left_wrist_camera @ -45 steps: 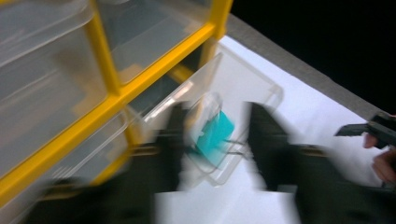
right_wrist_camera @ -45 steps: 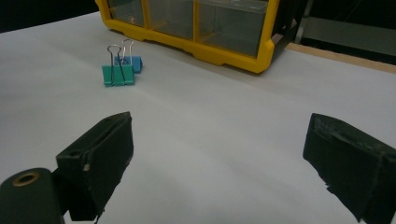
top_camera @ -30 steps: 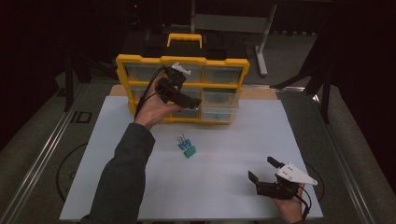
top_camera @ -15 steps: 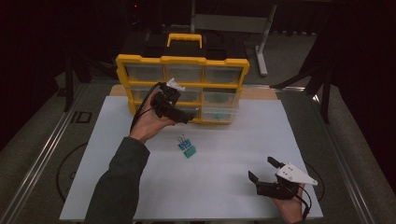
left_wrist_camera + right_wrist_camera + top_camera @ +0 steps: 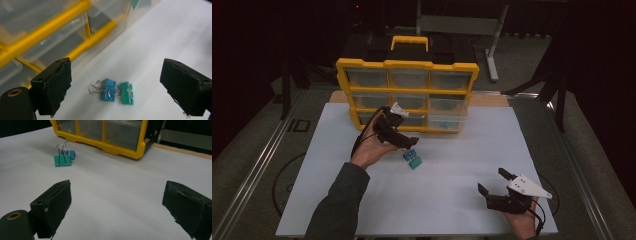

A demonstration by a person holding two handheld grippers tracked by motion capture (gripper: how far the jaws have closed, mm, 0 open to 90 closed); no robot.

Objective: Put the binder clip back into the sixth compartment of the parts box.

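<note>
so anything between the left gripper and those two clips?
Nothing visible. The left gripper hangs open above the blue clip and green clip, which lie side by side on bare white sheet between its jaws. The yellow organizer stands behind them.

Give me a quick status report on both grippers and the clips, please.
Left gripper open, over blue clip and green clip. Right gripper open, empty, parked near table edge. Clips side by side, nothing blocking.
</note>
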